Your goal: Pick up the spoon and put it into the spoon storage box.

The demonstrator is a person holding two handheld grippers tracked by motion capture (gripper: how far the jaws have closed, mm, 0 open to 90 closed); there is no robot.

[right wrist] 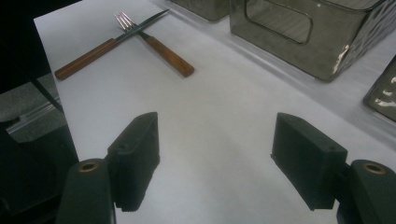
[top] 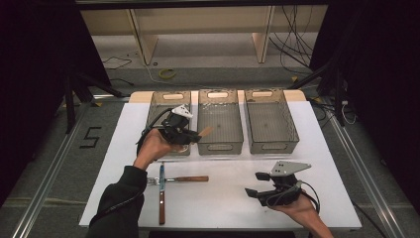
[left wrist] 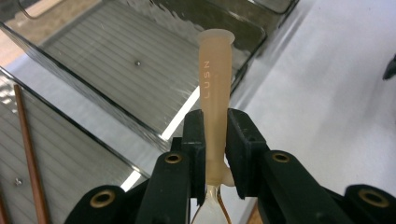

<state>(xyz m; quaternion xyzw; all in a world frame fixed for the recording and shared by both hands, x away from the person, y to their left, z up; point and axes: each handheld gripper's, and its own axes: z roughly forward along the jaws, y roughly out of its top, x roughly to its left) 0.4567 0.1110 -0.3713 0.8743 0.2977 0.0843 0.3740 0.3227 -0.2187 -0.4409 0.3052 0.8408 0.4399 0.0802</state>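
My left gripper (top: pixel 192 137) is raised over the front of the left bin (top: pixel 171 95) and is shut on a utensil with a cream plastic handle (top: pixel 206 131). In the left gripper view the gripper (left wrist: pixel 215 128) clamps that handle (left wrist: pixel 215 70) low down. The handle sticks out past the pads, toward the middle bin (left wrist: pixel 116 60). A bit of shiny metal shows below the pads. My right gripper (top: pixel 256 184) hovers low over the table's front right, open, with nothing between its fingers (right wrist: pixel 215 158).
A wooden-handled knife (top: pixel 161 196) and a wooden-handled fork (top: pixel 190 178) lie crossed at the table's front left; both show in the right gripper view, fork (right wrist: pixel 166 53), knife (right wrist: pixel 86 58). Three clear bins stand in a row at the back: middle (top: pixel 220 147), right (top: pixel 272 146). A thin brown stick (left wrist: pixel 28 149) lies in the left bin.
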